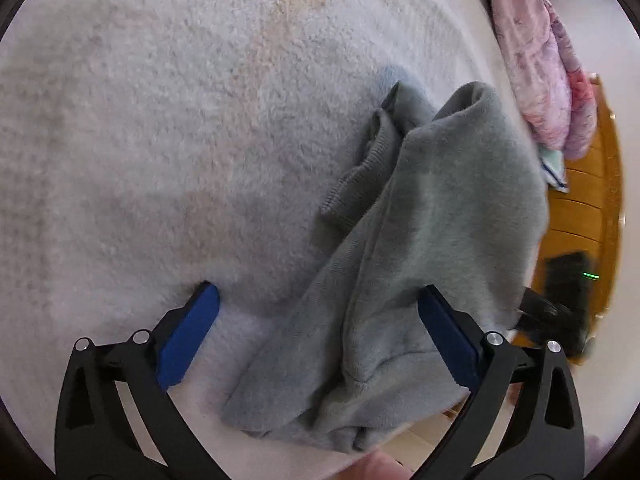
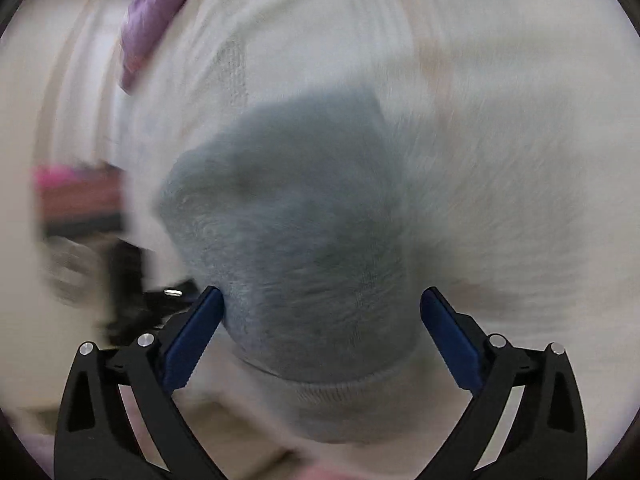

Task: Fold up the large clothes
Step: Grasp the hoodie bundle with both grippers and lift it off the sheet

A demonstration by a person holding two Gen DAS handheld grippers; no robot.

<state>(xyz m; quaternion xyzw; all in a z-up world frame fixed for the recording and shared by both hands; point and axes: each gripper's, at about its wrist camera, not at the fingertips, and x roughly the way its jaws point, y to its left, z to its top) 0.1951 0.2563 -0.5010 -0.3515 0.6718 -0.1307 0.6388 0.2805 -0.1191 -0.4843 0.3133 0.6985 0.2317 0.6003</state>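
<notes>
A grey-green sweatshirt [image 1: 432, 216] lies crumpled on a fluffy white blanket [image 1: 168, 152], near its right edge. My left gripper [image 1: 318, 300] stands open just above the garment's near end; cloth lies between the blue pads [image 1: 188, 336], which do not press on it. In the blurred right wrist view the same sweatshirt [image 2: 296, 232] fills the middle, its ribbed hem nearest the camera. My right gripper [image 2: 320, 304] is open over that hem, the left pad close to the cloth's side, the right pad apart from it.
A pink and purple quilt [image 1: 536, 80] is heaped at the blanket's far right edge. Beyond lies an orange wooden floor [image 1: 580, 208] with a black device [image 1: 568, 280]. The quilt [image 2: 156, 12] also shows at upper left in the right wrist view. The blanket's left side is bare.
</notes>
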